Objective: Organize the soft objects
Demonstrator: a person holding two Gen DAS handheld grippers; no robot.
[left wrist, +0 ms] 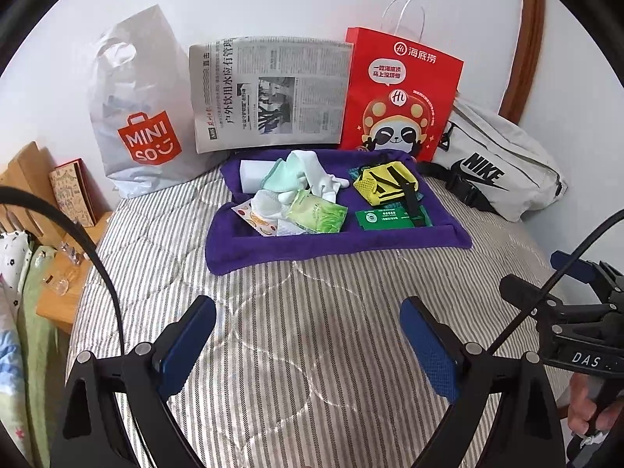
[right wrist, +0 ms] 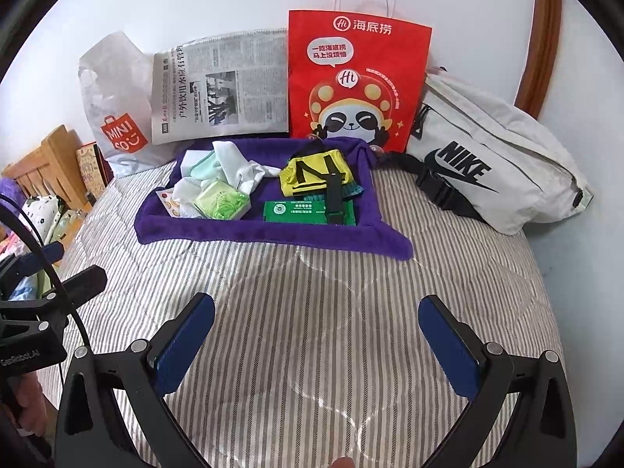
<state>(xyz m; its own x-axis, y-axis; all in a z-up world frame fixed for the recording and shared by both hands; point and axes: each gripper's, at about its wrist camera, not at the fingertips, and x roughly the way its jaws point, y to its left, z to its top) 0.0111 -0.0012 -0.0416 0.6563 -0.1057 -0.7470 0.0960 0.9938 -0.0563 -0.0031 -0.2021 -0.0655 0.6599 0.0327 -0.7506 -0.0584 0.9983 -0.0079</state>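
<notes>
A purple towel-lined tray (left wrist: 273,249) (right wrist: 249,236) lies on the striped bed. In its left half lie white socks (left wrist: 323,179) (right wrist: 249,173), a mint cloth (left wrist: 279,173), a white block (left wrist: 251,175) and a green tissue pack (left wrist: 319,216) (right wrist: 222,201). In its right half lie a yellow pouch with black straps (left wrist: 386,187) (right wrist: 316,173) and a green packet (left wrist: 386,220) (right wrist: 300,212). My left gripper (left wrist: 308,312) is open and empty over the bedding, short of the tray. My right gripper (right wrist: 316,312) is open and empty too; its body shows in the left wrist view (left wrist: 577,323).
Against the wall stand a white Miniso bag (left wrist: 136,117) (right wrist: 113,117), a newspaper (left wrist: 269,93) (right wrist: 222,85), a red paper bag (left wrist: 401,85) (right wrist: 355,78) and a white Nike bag (left wrist: 503,167) (right wrist: 495,156). A wooden bedside table (left wrist: 58,273) with small items stands left of the bed.
</notes>
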